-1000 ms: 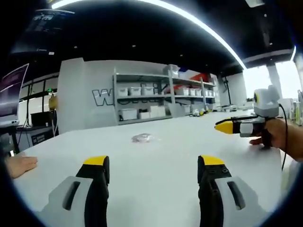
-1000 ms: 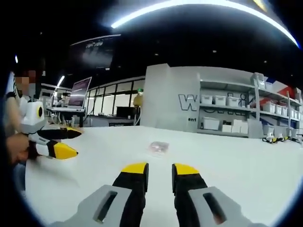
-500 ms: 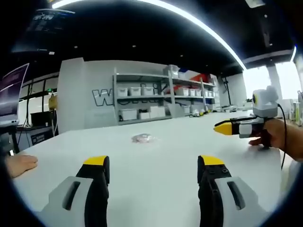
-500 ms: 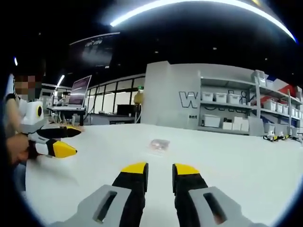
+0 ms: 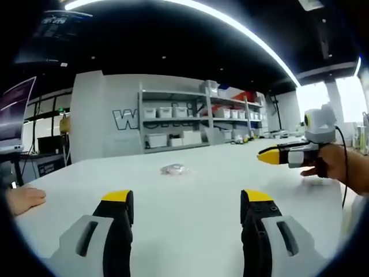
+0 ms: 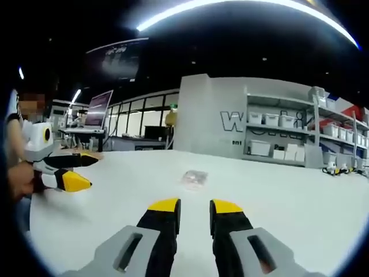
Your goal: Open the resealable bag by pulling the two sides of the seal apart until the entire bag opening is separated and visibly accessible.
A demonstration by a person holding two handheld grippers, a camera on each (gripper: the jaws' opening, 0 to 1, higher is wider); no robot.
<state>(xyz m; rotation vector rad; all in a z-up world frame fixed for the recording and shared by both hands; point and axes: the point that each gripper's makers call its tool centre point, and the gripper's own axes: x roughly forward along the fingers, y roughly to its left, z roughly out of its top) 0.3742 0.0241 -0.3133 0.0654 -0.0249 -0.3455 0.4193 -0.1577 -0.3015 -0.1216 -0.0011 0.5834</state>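
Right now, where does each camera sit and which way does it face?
Left gripper view: rides the left gripper, jaws wide apart, facing across the table to the bag and shelves; right gripper held at right.
Right gripper view: rides the right gripper, jaws slightly apart, facing the bag; left gripper at left.
Shared: table, bag, shelves.

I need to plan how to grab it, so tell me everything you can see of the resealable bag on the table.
The resealable bag is small, clear and crinkled, with something pinkish inside that is too blurred to identify. It lies flat on the white table, alone, well ahead of both grippers. Nothing touches it but the tabletop. Whether its seal is shut cannot be made out. The left gripper stands wide open; the right gripper has only a narrow gap between its jaws.
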